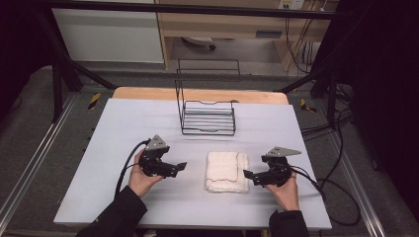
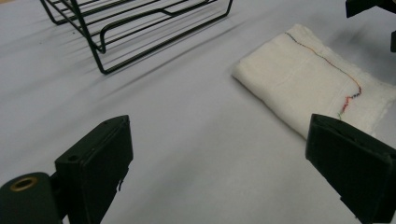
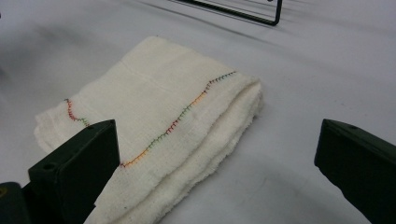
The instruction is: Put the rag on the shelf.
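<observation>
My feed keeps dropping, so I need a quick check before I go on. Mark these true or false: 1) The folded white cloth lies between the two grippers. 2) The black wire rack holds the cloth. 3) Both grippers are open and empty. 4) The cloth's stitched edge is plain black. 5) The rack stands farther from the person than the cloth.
1) True: the folded white cloth lies on the pale grey table between the left gripper and the right gripper.
2) False: the black wire rack is empty; the cloth lies on the table.
3) True.
4) False: the stitching is multicoloured.
5) True.
</observation>
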`<state>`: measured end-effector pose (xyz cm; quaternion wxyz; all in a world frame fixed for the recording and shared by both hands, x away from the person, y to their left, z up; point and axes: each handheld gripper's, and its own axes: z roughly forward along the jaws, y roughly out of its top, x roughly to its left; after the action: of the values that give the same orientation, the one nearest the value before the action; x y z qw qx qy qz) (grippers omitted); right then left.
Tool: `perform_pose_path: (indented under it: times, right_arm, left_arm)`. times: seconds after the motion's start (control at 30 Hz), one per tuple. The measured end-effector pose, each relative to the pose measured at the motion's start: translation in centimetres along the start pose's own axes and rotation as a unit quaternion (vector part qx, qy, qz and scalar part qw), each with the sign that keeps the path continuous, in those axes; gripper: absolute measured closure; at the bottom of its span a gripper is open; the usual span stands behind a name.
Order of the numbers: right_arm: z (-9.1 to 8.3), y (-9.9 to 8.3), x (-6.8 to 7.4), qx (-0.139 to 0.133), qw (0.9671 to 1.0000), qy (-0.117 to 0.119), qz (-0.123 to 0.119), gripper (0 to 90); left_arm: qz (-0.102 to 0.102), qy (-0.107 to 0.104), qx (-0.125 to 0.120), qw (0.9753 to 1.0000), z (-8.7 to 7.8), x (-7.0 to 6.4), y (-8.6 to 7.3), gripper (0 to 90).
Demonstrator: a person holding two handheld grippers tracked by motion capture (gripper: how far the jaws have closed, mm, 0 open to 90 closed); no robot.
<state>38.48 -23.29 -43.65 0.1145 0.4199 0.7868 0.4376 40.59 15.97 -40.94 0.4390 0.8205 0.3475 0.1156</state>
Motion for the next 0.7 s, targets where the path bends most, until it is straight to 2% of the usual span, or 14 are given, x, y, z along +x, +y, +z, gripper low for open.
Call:
perform_pose_path:
  times: [0.27, 0.57, 0.7]
  right_arm:
    - [0.0, 0.0, 0.0, -0.003, 1.0000, 0.001, 0.000, 0.6]
    - [0.0, 0.0, 0.0, -0.002, 1.0000, 0.000, -0.002, 0.7]
    - [0.0, 0.0, 0.0, -0.001, 1.0000, 0.000, -0.004, 0.7]
  left_arm:
    - [-0.002, -0.001, 0.003, 1.0000, 1.8, -0.6, 1.3, 6.6]
    - [-0.017, 0.009, 0.009, 0.9998, 3.8, -0.7, 2.4, 7.2]
    - [-0.025, 0.010, 0.018, 0.9995, 4.9, -1.1, 2.9, 10.5]
